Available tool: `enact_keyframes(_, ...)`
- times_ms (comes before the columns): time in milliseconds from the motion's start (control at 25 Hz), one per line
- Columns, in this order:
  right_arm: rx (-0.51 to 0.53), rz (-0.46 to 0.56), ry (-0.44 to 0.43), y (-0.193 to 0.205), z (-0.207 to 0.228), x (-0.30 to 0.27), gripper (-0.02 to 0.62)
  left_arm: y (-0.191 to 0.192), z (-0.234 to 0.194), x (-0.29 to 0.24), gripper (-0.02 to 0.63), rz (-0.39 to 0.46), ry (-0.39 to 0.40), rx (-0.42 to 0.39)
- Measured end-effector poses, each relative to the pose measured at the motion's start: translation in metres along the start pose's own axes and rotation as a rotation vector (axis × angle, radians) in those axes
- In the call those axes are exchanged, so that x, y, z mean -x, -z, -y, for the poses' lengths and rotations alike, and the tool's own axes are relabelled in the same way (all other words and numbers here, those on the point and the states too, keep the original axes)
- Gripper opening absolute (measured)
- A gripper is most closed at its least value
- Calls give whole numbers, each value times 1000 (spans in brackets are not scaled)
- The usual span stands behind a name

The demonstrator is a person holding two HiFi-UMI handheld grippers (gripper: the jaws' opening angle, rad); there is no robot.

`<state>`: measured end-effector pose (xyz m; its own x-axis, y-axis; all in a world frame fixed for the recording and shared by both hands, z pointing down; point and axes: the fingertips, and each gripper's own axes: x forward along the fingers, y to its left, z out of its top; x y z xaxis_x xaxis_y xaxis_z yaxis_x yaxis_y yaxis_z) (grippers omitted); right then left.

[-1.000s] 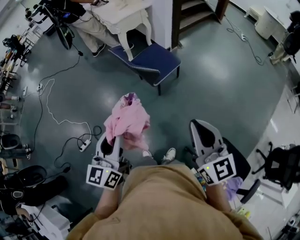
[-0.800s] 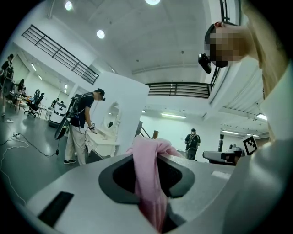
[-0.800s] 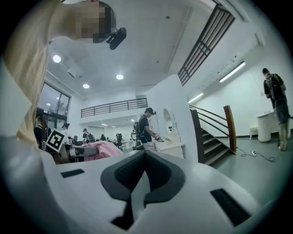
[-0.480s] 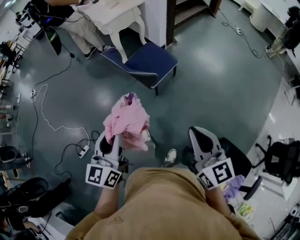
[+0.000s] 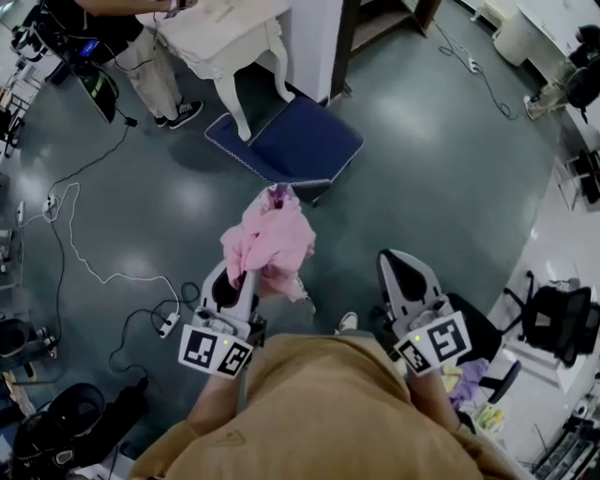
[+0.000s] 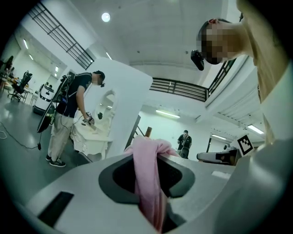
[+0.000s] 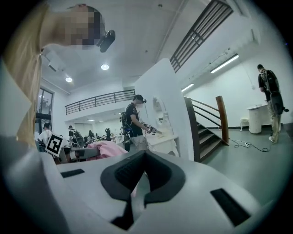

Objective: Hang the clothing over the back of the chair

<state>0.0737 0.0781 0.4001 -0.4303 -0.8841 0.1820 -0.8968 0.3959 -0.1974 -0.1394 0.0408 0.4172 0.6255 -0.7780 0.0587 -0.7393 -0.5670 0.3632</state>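
A bunched pink garment (image 5: 270, 242) is carried in the air, with my left gripper (image 5: 246, 277) shut on its lower part. In the left gripper view the cloth (image 6: 147, 160) runs down between the jaws and over their tips. The blue-seated chair (image 5: 295, 141) stands just beyond the garment, half under a white dressing table (image 5: 225, 28). My right gripper (image 5: 400, 258) is held level to the right of the garment, its jaws together with nothing between them (image 7: 144, 176). From the right gripper view the garment (image 7: 107, 148) shows off to the left.
A person (image 5: 122, 37) stands at the dressing table. Cables and a power strip (image 5: 169, 319) lie on the grey floor at the left. A black office chair (image 5: 553, 323) is at the right, a staircase (image 7: 206, 123) behind the table, dark bags (image 5: 66, 422) at lower left.
Both grippers and the pink garment have come forward towards the blue chair, which now sits much closer to the garment in the head view. The grip on the cloth is unchanged.
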Motion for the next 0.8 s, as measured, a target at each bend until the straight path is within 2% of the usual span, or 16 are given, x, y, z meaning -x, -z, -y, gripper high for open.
enact_keyframes(200, 13, -18, -8, -13, -17, -67, 0, -28, -60, -20, 84, 6, 9, 8)
enact_keyframes(560, 13, 2, -19, -27, 2, -80, 0, -43, -66, -36, 84, 33, -16, 1)
enact_keyframes(800, 18, 37, -80, -44, 22, -103, 0, -48, -63, -56, 84, 45, -49, -4)
